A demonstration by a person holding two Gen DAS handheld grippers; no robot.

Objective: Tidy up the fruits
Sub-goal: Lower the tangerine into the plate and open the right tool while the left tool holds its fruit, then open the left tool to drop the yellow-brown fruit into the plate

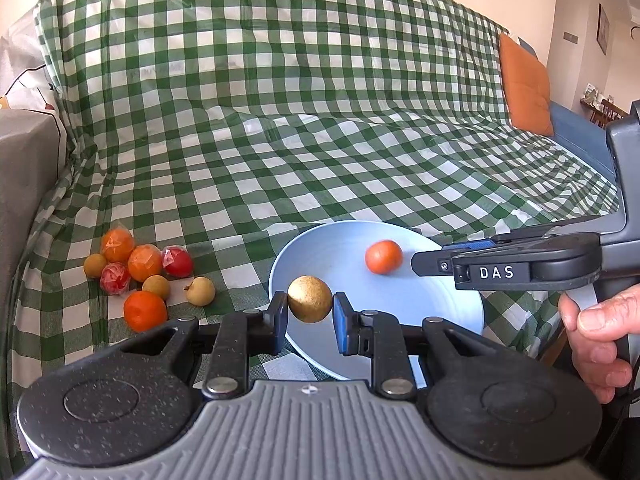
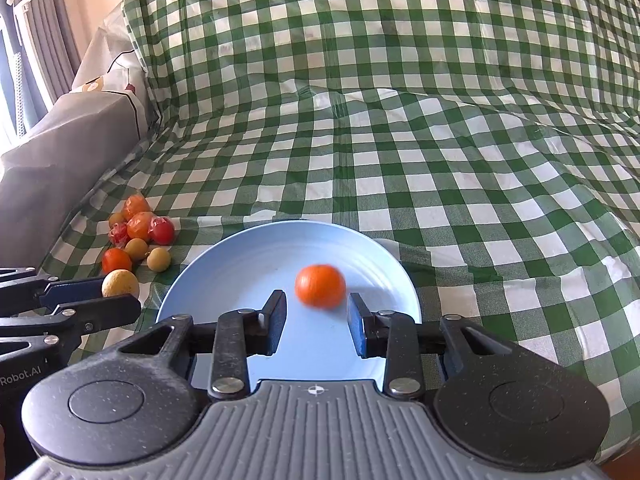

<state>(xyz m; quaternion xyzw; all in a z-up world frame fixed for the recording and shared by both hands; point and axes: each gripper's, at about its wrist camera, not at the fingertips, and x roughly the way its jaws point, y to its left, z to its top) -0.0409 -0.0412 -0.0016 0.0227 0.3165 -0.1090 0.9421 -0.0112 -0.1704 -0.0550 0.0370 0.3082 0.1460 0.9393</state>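
My left gripper [image 1: 310, 314] is shut on a golden-brown round fruit [image 1: 309, 299] and holds it above the left rim of the light blue plate [image 1: 320, 248]. In the right wrist view the same fruit [image 2: 120, 283] shows at the left between the left gripper's fingers. My right gripper [image 2: 316, 316] is open over the plate [image 2: 224, 276]. A small orange [image 2: 320, 290], blurred, lies in the plate just ahead of its fingers; it also shows in the left wrist view [image 1: 383, 256]. A pile of loose fruits [image 1: 140, 276] lies left of the plate.
A green-and-white checked cloth [image 1: 320, 140] covers the sofa seat and back. The pile holds oranges, plastic-wrapped red fruits and small yellow-brown fruits [image 2: 138, 232]. An orange cushion [image 1: 524, 88] leans at the far right. A grey armrest [image 1: 24, 184] stands at the left.
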